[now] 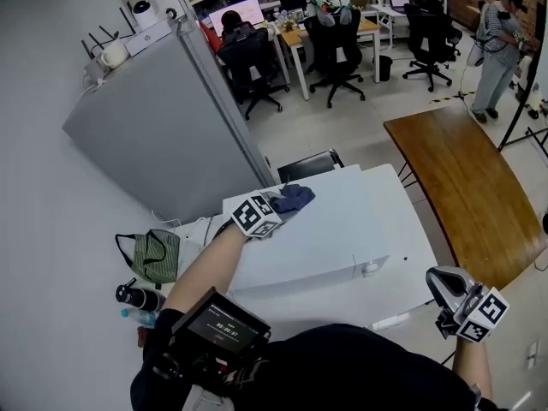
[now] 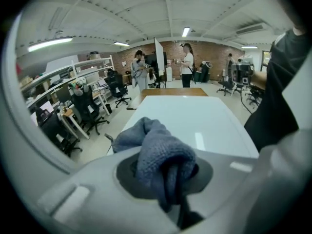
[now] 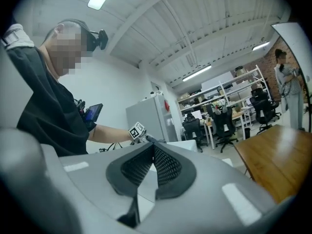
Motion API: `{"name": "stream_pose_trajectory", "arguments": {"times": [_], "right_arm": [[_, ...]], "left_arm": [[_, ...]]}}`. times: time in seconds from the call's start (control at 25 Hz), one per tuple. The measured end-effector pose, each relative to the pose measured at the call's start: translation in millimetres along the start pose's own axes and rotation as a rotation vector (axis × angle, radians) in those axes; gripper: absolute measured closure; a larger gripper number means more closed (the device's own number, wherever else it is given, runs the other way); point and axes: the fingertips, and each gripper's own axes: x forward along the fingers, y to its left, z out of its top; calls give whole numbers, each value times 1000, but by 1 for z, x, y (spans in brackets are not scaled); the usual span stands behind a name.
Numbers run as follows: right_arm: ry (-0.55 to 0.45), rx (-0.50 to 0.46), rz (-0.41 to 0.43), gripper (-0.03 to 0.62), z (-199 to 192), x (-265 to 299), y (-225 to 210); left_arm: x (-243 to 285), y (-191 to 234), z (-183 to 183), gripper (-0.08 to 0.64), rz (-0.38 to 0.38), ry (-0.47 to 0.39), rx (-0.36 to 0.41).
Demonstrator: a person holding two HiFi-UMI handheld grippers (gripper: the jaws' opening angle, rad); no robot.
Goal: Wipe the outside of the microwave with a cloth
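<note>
The white microwave stands in the middle of the head view, its flat top facing up. My left gripper rests at the top's far left corner, shut on a dark blue cloth that lies bunched on the surface. In the left gripper view the cloth fills the jaws of the left gripper, with the microwave top stretching ahead. My right gripper hangs off the microwave's near right corner, apart from it. In its own view the right gripper is shut and holds nothing.
A grey fridge rises at the left behind the microwave. A wooden table runs along the right. A green bag and bottles sit at the left. A black chair, desks and a standing person are further back.
</note>
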Motion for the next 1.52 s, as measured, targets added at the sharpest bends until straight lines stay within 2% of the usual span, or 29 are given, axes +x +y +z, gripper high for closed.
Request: {"name": "stream_pose_trajectory", "arguments": {"times": [0.2,0.32,0.44,0.52,0.6,0.72,0.88,0.96,1.04,1.16,1.32,1.4,1.52], "right_arm": [[-12,16,-147,588,2,-91,-57],[-24,35,-217,588,0,-123,-63],[-31,31,-216,588,1,-120,-56],[-28,11,-171,588,4,-98,-45],[-20,-14,-109,588,6,-65,-26],[-7,-42,-10,588,6,-12,15],[17,-53,102,588,-2,52,78],[35,-50,133,588,-8,73,103],[58,-48,152,588,-13,85,122],[70,-48,161,588,-16,87,134],[54,-41,129,588,-9,57,108],[41,-33,107,588,-7,29,83],[30,-28,60,588,-1,-24,37]], "left_arm": [[98,-31,114,506,-59,-3,95],[126,-43,151,506,-93,-26,134],[114,-44,164,505,-111,-108,94],[79,-39,152,505,-87,-151,77],[32,-30,118,505,-46,-151,89],[-48,-15,34,505,46,-106,70],[-133,-3,-90,505,158,-63,-43],[-151,-4,-132,505,172,-52,-86],[-150,-11,-154,505,157,-50,-104],[-137,-18,-151,506,146,-73,-98],[-103,-35,-112,505,103,-31,-27],[-72,-47,-78,506,70,-21,-4],[-12,-66,-8,506,34,-20,37]]}}
